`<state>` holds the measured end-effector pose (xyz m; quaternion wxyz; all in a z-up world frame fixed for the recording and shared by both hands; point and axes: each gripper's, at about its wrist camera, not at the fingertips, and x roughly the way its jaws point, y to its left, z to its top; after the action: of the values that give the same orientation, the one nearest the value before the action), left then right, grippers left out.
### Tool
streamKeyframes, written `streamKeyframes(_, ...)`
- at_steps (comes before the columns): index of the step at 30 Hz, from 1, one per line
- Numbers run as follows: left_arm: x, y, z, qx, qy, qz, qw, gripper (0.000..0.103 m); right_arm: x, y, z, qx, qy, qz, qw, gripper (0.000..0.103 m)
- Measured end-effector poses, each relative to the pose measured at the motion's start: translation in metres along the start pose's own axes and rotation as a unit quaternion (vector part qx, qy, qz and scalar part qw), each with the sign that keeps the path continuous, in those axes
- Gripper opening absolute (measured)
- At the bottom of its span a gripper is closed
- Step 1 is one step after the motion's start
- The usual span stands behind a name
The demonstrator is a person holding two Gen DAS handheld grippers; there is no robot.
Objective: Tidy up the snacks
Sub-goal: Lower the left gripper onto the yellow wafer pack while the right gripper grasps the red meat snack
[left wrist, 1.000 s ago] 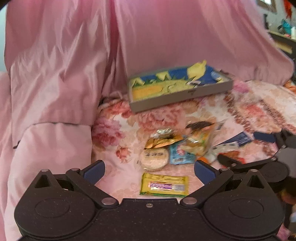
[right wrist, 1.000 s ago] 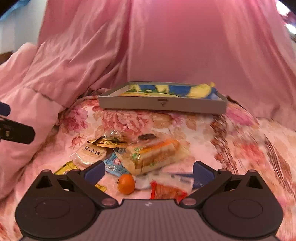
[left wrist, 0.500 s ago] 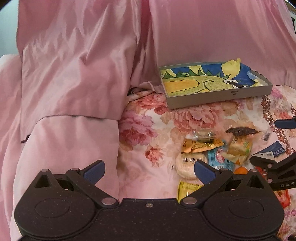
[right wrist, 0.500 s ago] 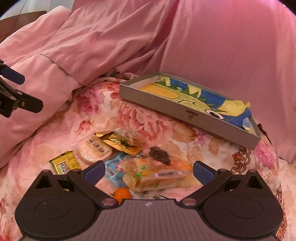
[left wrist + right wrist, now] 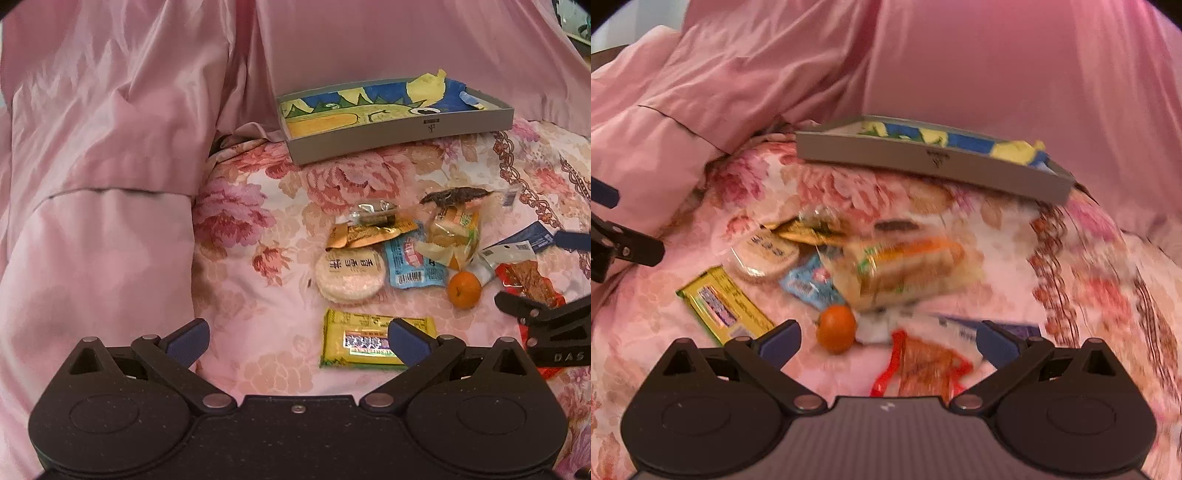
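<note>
Several wrapped snacks are found heaped together on a floral bedspread, near its middle. A yellow bar packet lies flat at the near edge of the heap, apart from the rest. Just beyond it a round rice cracker in clear wrap is seen, touching a gold foil sachet at its far side and a light blue sachet at its right. A clear-wrapped sandwich cake is laid partly over the blue sachet. A small orange rests just beside the blue sachet, with a red-edged packet of dried meat and a white and dark blue packet to its right.

A grey shallow box, lined with a blue and yellow drawing, is placed beyond the heap, well apart from it, with no snack seen inside.

Pink bedding is piled behind and to the left of the spread.

The left gripper is held low over the near edge, its jaws spread wide and empty, the right finger overlapping the yellow packet in view. The right gripper is likewise spread and empty, held above the orange and the dried meat packet; its view is blurred
</note>
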<state>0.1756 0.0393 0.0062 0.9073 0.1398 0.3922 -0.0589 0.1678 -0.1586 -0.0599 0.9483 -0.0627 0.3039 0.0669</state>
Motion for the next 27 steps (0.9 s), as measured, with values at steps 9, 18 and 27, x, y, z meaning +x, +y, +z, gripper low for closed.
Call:
streamKeyframes(9,0.017,-0.003,-0.032,-0.022,0.013,0.000,0.9997,0.102,-0.008,0.010,-0.029,0.047,0.012,-0.027,0.998,0.103)
streamKeyframes(18,0.056,-0.013,-0.023,0.013,0.024,-0.054,0.9981,0.102,0.023,0.012,-0.021,-0.027,0.013,0.006,1.000,0.103)
streamKeyframes(27,0.082,-0.031,-0.012,0.057,0.038,-0.108,0.9917,0.102,0.027,0.001,-0.006,-0.031,0.063,0.000,0.998,0.103)
